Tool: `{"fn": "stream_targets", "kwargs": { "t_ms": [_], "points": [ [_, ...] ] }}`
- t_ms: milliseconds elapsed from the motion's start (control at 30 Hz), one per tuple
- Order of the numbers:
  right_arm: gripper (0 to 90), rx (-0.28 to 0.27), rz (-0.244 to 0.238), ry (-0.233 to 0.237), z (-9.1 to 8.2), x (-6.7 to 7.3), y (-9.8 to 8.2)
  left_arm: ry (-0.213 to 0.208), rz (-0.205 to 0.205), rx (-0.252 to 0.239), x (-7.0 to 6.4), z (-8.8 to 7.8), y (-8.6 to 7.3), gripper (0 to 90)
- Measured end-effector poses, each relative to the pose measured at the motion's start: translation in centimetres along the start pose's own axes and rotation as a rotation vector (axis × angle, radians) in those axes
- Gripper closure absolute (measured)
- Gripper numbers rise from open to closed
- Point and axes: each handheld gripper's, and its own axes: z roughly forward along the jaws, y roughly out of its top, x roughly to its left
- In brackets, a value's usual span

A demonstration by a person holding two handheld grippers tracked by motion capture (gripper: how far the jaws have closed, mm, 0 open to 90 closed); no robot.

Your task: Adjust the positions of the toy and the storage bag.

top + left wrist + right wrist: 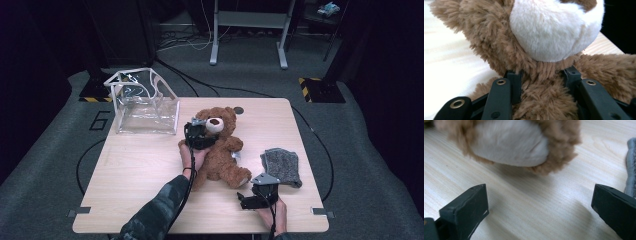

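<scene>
Two grippers work over the pale wooden surface (140, 165). Nearest the front edge, the right gripper (248, 200) sits low in the person's hand, its fingers (466, 210) spread wide and released, with only bare wood between them. In the right gripper view, the cream sole of the bear's foot (510, 146) lies just beyond the gap, not touching either finger, and the edge of a grey knitted cloth (282, 166) shows beside the finger at the right of that view. In the high view this cloth lies flat near the right side of the surface, just beyond the right gripper.

Farther in, the brown teddy bear (222, 150) lies on its back near the middle of the surface, head away from the person, legs towards the front edge. The left gripper (198, 134) comes in over the bear's upper body; in the left gripper view its fingers (515, 83) are clenched on the fur just under the white muzzle, pressing in from both sides at the neck.

Beyond the bear, at the far left corner of the surface, stands a clear plastic bag (145, 107) with white edging, upright and open at the top, well apart from the bear.
</scene>
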Motion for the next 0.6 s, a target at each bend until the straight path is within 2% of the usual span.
{"fn": "stream_targets", "kwargs": {
  "t_ms": [33, 67, 233, 267, 367, 533, 600],
  "points": [
    [0.5, 0.01, -0.028, -0.006, 0.0, -0.1, 0.0, 0.002, 0.017, -0.015, -0.1, -0.4, 0.0, 61.4],
    [0.5, 0.017, -0.014, -0.01, 0.3, -0.1, 0.0, 0.004, 0.023, -0.027, -0.1, -0.5, 0.0, 61.6],
    [0.6, 0.018, -0.029, 0.0, 0.3, -0.3, 0.0, 0.005, 0.048, -0.105, -0.3, -1.9, 0.3, 62.0],
    [0.6, 0.017, -0.015, 0.001, 0.4, -0.3, 0.1, 0.007, 0.065, -0.119, -0.4, -2.1, 0.3, 62.0],
    [0.6, 0.031, -0.011, 0.019, 0.5, -0.6, 0.1, 0.01, 0.107, -0.155, -0.4, -3.0, 0.5, 62.1],
    [0.7, 0.029, 0.008, 0.022, 0.6, -0.6, 0.2, 0.006, 0.133, -0.197, -0.4, -4.1, 0.9, 62.1],
    [0.7, 0.035, -0.003, 0.023, 0.5, -0.7, 0.1, 0.002, 0.143, -0.205, -0.3, -4.6, 1.2, 62.1]
  ]
}}
